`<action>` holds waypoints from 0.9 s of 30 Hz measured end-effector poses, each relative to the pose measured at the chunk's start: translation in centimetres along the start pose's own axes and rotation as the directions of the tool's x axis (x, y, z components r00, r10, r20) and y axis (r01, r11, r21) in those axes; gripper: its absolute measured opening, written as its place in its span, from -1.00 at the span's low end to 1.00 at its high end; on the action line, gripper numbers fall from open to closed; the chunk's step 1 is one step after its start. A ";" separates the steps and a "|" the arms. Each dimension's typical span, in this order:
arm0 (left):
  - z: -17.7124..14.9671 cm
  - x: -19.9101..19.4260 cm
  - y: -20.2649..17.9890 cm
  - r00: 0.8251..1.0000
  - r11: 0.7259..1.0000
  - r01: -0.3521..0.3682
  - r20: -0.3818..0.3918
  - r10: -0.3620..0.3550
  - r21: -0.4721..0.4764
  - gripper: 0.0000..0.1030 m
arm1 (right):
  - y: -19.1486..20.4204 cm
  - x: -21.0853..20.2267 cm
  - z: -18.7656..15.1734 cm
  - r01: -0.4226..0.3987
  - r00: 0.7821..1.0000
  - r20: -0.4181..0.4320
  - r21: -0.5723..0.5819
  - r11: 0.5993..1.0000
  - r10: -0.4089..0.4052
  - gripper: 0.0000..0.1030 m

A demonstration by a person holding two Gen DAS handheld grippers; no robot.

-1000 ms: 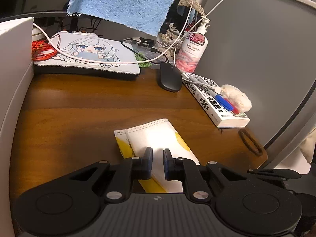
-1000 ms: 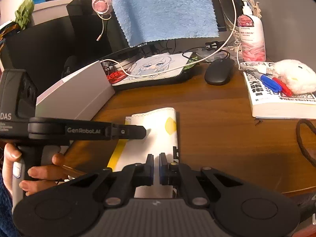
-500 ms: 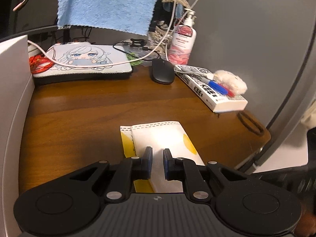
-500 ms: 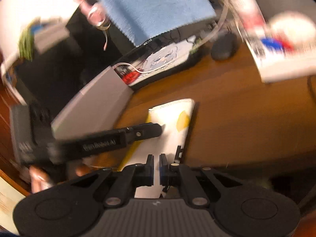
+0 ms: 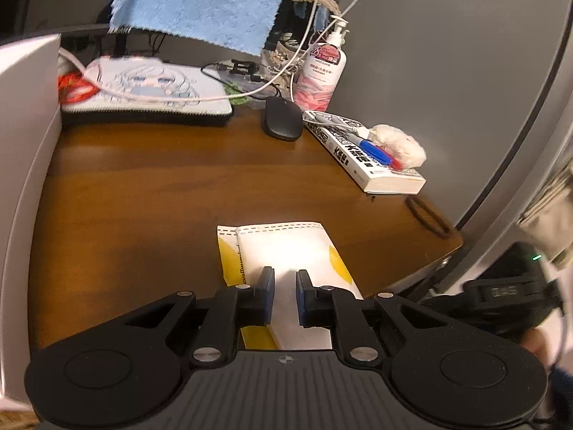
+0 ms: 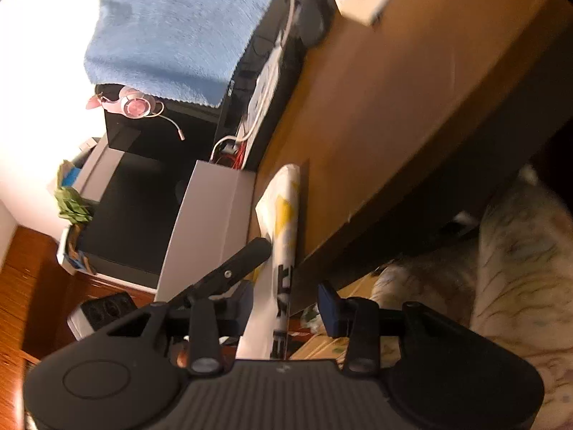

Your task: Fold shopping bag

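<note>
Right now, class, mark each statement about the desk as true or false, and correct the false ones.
1. The bag lies folded on the desk. True.
2. The right gripper is shut. False: its jaws are wide apart, with the bag's end between them.
3. A mouse lies beyond the bag, near the book. True.
4. The pump bottle lies on its side. False: it stands upright.
5. The left gripper clamps the bag. False: its jaws show a gap above the bag.
</note>
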State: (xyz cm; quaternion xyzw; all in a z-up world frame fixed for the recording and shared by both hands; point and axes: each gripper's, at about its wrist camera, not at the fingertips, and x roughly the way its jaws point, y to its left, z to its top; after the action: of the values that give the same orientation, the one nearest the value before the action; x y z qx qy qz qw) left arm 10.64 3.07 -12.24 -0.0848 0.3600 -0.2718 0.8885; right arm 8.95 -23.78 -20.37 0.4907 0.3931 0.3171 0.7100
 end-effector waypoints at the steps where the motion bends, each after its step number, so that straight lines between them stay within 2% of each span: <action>1: -0.1 -0.2 0.2 1.000 1.000 0.013 -0.002 -0.013 -0.017 -0.76 | -0.4 0.5 -0.1 -0.026 1.000 -0.011 0.020 0.999 0.026 -0.27; 4: -0.4 -0.6 0.8 0.999 0.997 0.047 0.001 -0.047 -0.063 -0.75 | -0.8 1.9 -0.2 -0.082 0.995 -0.050 0.044 0.996 0.084 -0.32; 6: -0.6 -0.8 1.1 0.998 0.994 0.066 0.011 -0.066 -0.087 -0.73 | -0.6 2.5 -0.3 -0.095 0.993 -0.068 0.035 0.995 0.097 -0.72; 8: -0.5 -1.6 1.0 0.997 0.994 0.067 0.035 -0.064 -0.090 -0.70 | 0.2 1.8 -0.3 -0.088 0.995 -0.051 -0.008 0.996 0.087 -0.81; 10: -0.5 -2.5 0.9 0.996 0.993 0.067 0.059 -0.062 -0.094 -0.55 | 1.0 1.1 -0.3 -0.079 0.996 -0.034 -0.052 0.996 0.078 -0.82; 11: -0.4 -2.9 0.9 0.996 0.993 0.068 0.071 -0.061 -0.095 -0.30 | 1.4 0.8 -0.3 -0.075 0.997 -0.026 -0.073 0.995 0.073 -0.82; 12: -0.4 -3.3 0.8 0.995 0.993 0.068 0.082 -0.060 -0.097 0.14 | 1.8 0.5 -0.3 -0.070 0.997 -0.017 -0.095 0.993 0.069 -0.82; 14: -0.4 -4.1 0.7 0.993 0.993 0.069 0.106 -0.058 -0.100 0.61 | 2.5 -0.2 -0.3 -0.060 0.998 0.001 -0.137 0.989 0.060 -0.82; 15: -0.3 -4.5 0.7 0.991 0.992 0.069 0.118 -0.057 -0.101 0.74 | 2.9 -0.6 -0.3 -0.054 0.998 0.010 -0.158 0.986 0.057 -0.83; 18: -0.3 -6.8 -0.8 0.973 0.999 0.012 0.229 -0.019 0.032 0.99 | 4.1 -1.6 -0.3 -0.037 0.998 0.037 -0.221 0.975 0.046 -0.82; 20: -0.5 -7.8 -1.9 0.953 0.993 -0.048 0.302 0.013 0.108 0.99 | 5.1 -2.3 -0.4 -0.020 0.998 0.059 -0.270 0.963 0.037 -0.82; 24: -1.4 -8.3 -3.9 0.932 0.956 -0.105 0.362 -0.002 0.274 0.99 | 7.3 -4.0 -0.5 0.042 0.993 0.122 -0.375 0.926 0.005 -0.82; 27: -1.1 -7.7 -4.2 0.962 0.945 -0.009 0.260 -0.081 0.327 0.99 | 8.2 -4.8 -0.5 0.052 0.989 0.151 -0.405 0.913 0.010 -0.81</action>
State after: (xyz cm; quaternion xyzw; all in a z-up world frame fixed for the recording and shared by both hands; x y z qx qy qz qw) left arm 3.55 3.76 -6.98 0.0199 0.1841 -0.3297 0.9257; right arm 5.64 -25.02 -11.50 0.3498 0.2692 0.3469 0.8275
